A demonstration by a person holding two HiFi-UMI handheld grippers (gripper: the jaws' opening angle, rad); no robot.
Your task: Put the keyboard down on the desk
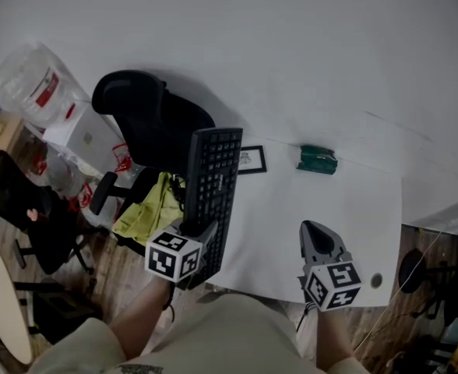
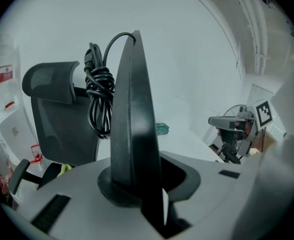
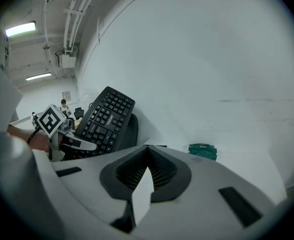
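Two tongs, one black keyboard [image 1: 213, 185], above a white surface [image 1: 291, 232].
Left tongs [image 1: 206, 238]: clamped on the near short end of the keyboard, which runs straight away from them, turned up on its long edge with the keys facing the right tongs and its far end raised; whether its lower edge meets the surface cannot be told. One bundled black cable [image 2: 99, 94] hangs at the keyboard's back, to the left of the left tongs. Right tongs [image 1: 316, 236]: closed together, nothing between them, hovering well to the right of the keyboard. One green packet [image 1: 317, 160] lies ahead of the right tongs; one black-bordered marker card [image 1: 251, 160] lies between the packet and the keyboard's far end. One black office chair [image 1: 147, 119] stands beyond the left tongs.
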